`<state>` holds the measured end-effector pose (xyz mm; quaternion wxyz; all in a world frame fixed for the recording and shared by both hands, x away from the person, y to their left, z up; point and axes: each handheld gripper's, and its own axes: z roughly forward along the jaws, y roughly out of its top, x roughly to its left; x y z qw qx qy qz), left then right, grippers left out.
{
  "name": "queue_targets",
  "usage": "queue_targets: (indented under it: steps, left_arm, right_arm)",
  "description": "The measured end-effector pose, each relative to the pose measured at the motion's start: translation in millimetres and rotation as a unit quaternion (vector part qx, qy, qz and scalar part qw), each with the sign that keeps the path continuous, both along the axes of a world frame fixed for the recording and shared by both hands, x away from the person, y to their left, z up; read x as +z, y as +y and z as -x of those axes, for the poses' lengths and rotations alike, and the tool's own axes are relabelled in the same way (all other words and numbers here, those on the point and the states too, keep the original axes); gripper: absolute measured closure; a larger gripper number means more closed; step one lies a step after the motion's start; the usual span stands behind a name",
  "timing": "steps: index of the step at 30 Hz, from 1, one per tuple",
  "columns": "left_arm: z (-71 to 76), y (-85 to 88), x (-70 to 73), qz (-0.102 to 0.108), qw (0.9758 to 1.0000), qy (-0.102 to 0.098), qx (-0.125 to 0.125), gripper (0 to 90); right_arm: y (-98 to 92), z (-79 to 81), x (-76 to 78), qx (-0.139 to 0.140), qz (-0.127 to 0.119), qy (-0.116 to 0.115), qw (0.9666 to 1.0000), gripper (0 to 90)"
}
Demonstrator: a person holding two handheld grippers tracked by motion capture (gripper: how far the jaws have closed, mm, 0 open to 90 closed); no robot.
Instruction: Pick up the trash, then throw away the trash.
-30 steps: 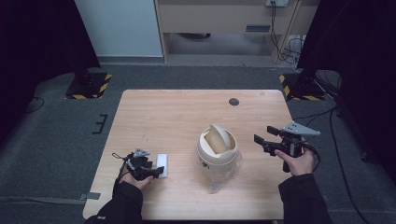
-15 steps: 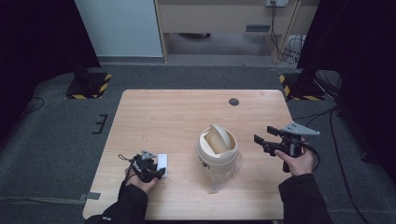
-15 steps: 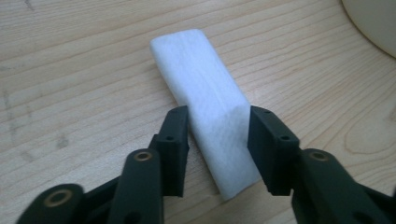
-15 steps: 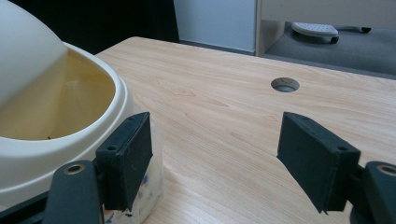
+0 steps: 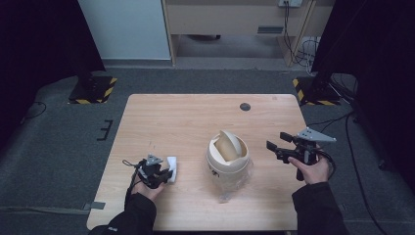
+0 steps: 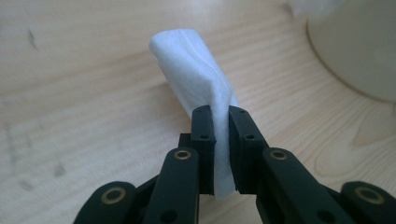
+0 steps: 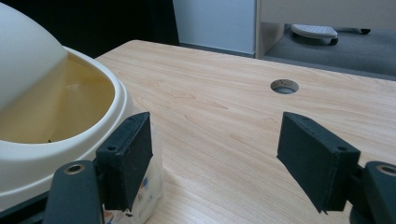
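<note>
A folded white tissue point(image 6: 196, 65) lies low over the wooden table point(image 5: 195, 122), and my left gripper point(image 6: 222, 116) is shut on its near end. In the high view that gripper point(image 5: 164, 174) sits at the table's front left with the tissue point(image 5: 172, 164) at its tip. A cream bin point(image 5: 228, 153) with a swing lid stands right of centre, its lid tilted open. My right gripper point(image 5: 276, 147) hovers just right of the bin, open, with nothing between its jaws. In the right gripper view the bin point(image 7: 51, 116) is close on the left, beside the open gripper point(image 7: 215, 154).
A round cable hole point(image 5: 245, 106) sits in the table's far right part, also seen as the hole point(image 7: 284, 86) ahead of the right gripper. Clear plastic wrap point(image 5: 230, 188) spreads at the bin's base. Beyond the table are a wooden cabinet point(image 5: 235, 19) and dark stands point(image 5: 93, 88).
The left gripper has shifted slightly right and closed on the white tissue. The right gripper and bin have stayed in place.
</note>
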<state>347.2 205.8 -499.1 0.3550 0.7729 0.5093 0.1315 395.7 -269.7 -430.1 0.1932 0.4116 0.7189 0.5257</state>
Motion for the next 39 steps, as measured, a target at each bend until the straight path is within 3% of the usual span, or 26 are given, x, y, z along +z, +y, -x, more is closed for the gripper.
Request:
queue_targets:
  steps: [3,4,8,11,17,20,21,23,24,25,28,29,35,37,38,39]
  left_arm:
    - [0.8,5.0,10.7,0.012,0.999,-0.042,0.007,81.0]
    - [0.8,5.0,10.7,0.012,0.999,-0.042,0.007,81.0]
    - [1.6,6.6,21.9,0.024,0.9956,-0.09,0.005,81.0]
    - [2.1,5.6,24.6,0.029,0.9943,-0.103,0.004,81.0]
    - [3.9,5.3,33.7,0.043,0.9892,-0.14,0.002,81.0]
    - [6.5,5.8,41.3,0.045,0.985,-0.167,0.005,81.0]
    - [8.3,5.6,45.6,0.051,0.9825,-0.179,0.003,81.0]
    - [9.4,5.6,48.4,0.052,0.9811,-0.186,0.001,81.0]
    - [11.6,5.5,53.8,0.049,0.9776,-0.205,-0.001,81.1]
    - [11.6,5.5,53.8,0.049,0.9776,-0.205,-0.001,81.1]
    - [13.7,6.9,61.3,0.05,0.9726,-0.227,0.0,81.1]
    - [14.7,8.3,65.2,0.054,0.9696,-0.238,0.002,81.2]
    - [16.5,9.7,71.6,0.065,0.9667,-0.248,-0.002,81.1]
    - [18.8,8.6,76.9,0.076,0.9634,-0.257,-0.005,81.1]
    - [18.8,8.6,76.9,0.076,0.9634,-0.257,-0.005,81.1]
    - [19.7,7.9,79.3,0.079,0.9619,-0.262,-0.009,81.1]
  right_arm:
    - [0.3,-0.2,-2.2,0.001,0.003,0.003,1.0,26.1]
    - [0.3,-0.2,-2.2,0.001,0.003,0.003,1.0,26.1]
    - [0.1,-0.7,-1.6,-0.001,0.002,-0.001,1.0,26.1]
    - [0.0,-0.6,-1.8,-0.003,0.001,-0.001,1.0,26.0]
    - [-1.9,-1.3,-2.5,-0.007,0.0,-0.004,1.0,26.6]
    - [-2.4,-1.0,-1.9,-0.007,0.0,-0.005,1.0,27.3]
    - [-2.5,-1.0,-1.0,-0.009,0.0,-0.008,0.9999,27.6]
    - [-2.6,-0.9,-0.7,-0.008,0.001,-0.009,0.9999,27.7]
    - [-2.7,-0.7,-0.1,-0.008,0.001,-0.011,0.9999,28.1]
    - [-2.7,-0.7,-0.1,-0.008,0.001,-0.011,0.9999,28.1]
    - [-2.8,-0.5,1.3,-0.007,0.006,-0.012,0.9999,29.0]
    - [-3.1,-0.3,2.7,-0.006,0.005,-0.017,0.9998,29.8]
    - [-4.6,-0.1,6.1,-0.003,0.003,-0.022,0.9997,31.4]
    - [-3.2,1.0,9.7,-0.001,0.006,-0.028,0.9996,31.2]
    - [-3.2,1.0,9.7,-0.001,0.006,-0.028,0.9996,31.2]
    - [-2.4,1.3,11.3,0.0,0.004,-0.03,0.9995,31.3]
